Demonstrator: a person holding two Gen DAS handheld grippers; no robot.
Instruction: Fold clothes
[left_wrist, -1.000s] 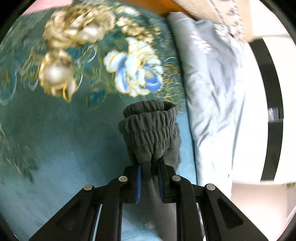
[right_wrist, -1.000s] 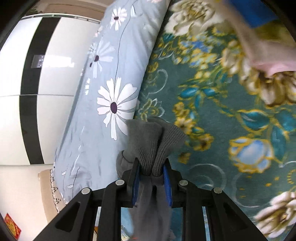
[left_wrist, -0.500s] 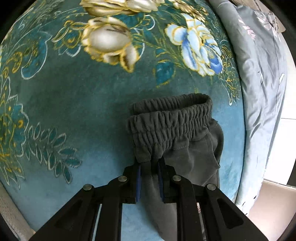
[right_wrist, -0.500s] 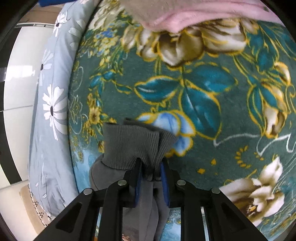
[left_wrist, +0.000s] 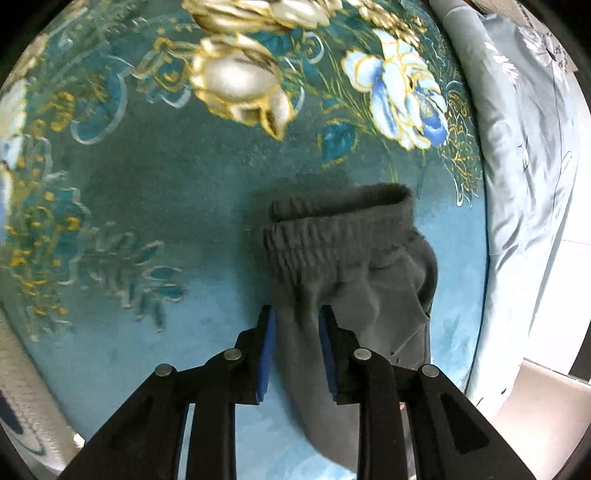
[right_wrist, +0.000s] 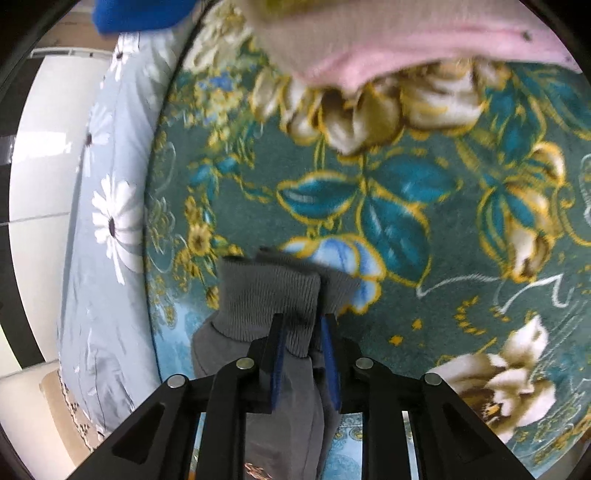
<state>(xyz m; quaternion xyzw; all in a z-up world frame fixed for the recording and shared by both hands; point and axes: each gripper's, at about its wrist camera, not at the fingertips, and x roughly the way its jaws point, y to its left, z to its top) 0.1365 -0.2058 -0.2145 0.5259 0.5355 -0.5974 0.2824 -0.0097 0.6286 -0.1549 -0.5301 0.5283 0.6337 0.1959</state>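
Observation:
A pair of dark grey trousers is held at both ends over a teal flowered blanket (left_wrist: 155, 184). In the left wrist view my left gripper (left_wrist: 296, 325) is shut on the cloth just below the gathered elastic waistband (left_wrist: 332, 240), which lies low over the blanket. The trouser body (left_wrist: 391, 295) bunches to the right of the fingers. In the right wrist view my right gripper (right_wrist: 301, 332) is shut on the ribbed grey cuff (right_wrist: 266, 295), with the leg hanging down between the fingers.
The blanket (right_wrist: 406, 184) covers a bed. A pale blue daisy-print sheet (right_wrist: 107, 229) runs along its edge, also seen as grey-blue bedding (left_wrist: 524, 184). A pink garment (right_wrist: 406, 40) lies on the blanket ahead of the right gripper. White and black furniture (right_wrist: 37, 155) stands beyond the bed.
Both grippers have come down and forward over the blanket with the trousers still held. The waistband has spread wider, and the left pads stand slightly further apart. The pink garment looms larger.

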